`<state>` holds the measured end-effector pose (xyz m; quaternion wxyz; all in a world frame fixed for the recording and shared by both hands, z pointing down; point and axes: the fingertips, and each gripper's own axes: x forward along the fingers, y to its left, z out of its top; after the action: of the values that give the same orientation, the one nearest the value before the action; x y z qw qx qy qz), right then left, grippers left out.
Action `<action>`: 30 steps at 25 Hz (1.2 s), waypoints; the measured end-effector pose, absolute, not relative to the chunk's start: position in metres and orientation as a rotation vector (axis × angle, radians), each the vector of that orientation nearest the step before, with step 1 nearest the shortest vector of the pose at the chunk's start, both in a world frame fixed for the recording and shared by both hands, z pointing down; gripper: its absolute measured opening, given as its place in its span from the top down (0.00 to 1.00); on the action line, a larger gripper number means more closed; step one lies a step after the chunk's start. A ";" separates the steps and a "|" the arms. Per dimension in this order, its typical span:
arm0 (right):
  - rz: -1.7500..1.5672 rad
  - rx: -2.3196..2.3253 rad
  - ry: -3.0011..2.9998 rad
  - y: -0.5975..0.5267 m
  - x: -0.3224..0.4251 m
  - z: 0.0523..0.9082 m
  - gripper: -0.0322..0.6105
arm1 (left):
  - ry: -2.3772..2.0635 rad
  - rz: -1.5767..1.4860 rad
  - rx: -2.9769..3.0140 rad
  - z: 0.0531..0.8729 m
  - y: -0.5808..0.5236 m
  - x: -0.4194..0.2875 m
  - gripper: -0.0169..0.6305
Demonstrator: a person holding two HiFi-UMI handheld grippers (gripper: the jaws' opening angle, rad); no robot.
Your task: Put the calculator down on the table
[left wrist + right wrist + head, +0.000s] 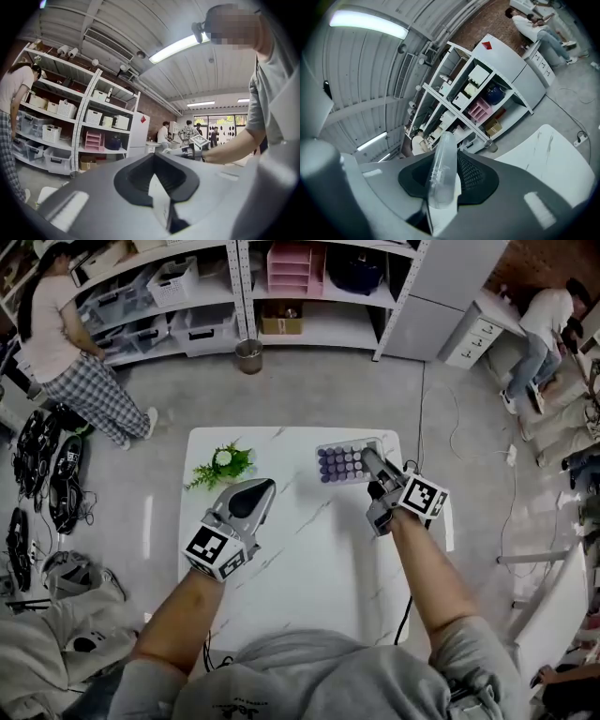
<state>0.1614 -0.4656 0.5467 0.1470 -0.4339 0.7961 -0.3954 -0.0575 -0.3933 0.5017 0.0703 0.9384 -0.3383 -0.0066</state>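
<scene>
The calculator [341, 464], pale with rows of purple round keys, hangs over the far right part of the white marble-look table [291, 563]. My right gripper [368, 465] is shut on its right edge. In the right gripper view the calculator [443, 164] shows edge-on as a clear slab pinched between the dark pads. I cannot tell whether it touches the tabletop. My left gripper [255, 495] hovers over the table's left half with its jaws together and nothing in them. The left gripper view shows that gripper [161, 187] pointing level toward the right hand.
A small potted green plant [221, 465] stands at the table's far left. Beyond the table are white shelves with bins and a metal waste bin [248, 355]. One person stands at the far left [66, 343], another sits at the far right [544, 329]. Cables trail over the floor on the right.
</scene>
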 end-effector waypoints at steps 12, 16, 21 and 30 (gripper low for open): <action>-1.271 -1.333 2.331 -0.547 0.146 0.651 0.79 | -0.925 -0.026 2.768 0.578 -0.446 -0.025 0.88; -1.317 -1.339 2.337 -0.561 0.144 0.675 0.79 | -0.898 -0.020 2.761 0.591 -0.455 -0.016 0.88; -1.360 -1.340 2.347 -0.572 0.145 0.699 0.79 | -0.873 -0.022 2.750 0.608 -0.463 -0.008 0.88; -1.296 -1.456 2.488 -0.581 0.149 0.720 0.77 | -0.858 -0.015 2.716 0.625 -0.469 -0.003 0.88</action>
<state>0.1487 -0.5813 0.7200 -0.0097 -0.4606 0.7872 -0.4100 -0.0032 -0.4686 0.6251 0.1463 0.9433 -0.2979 -0.0052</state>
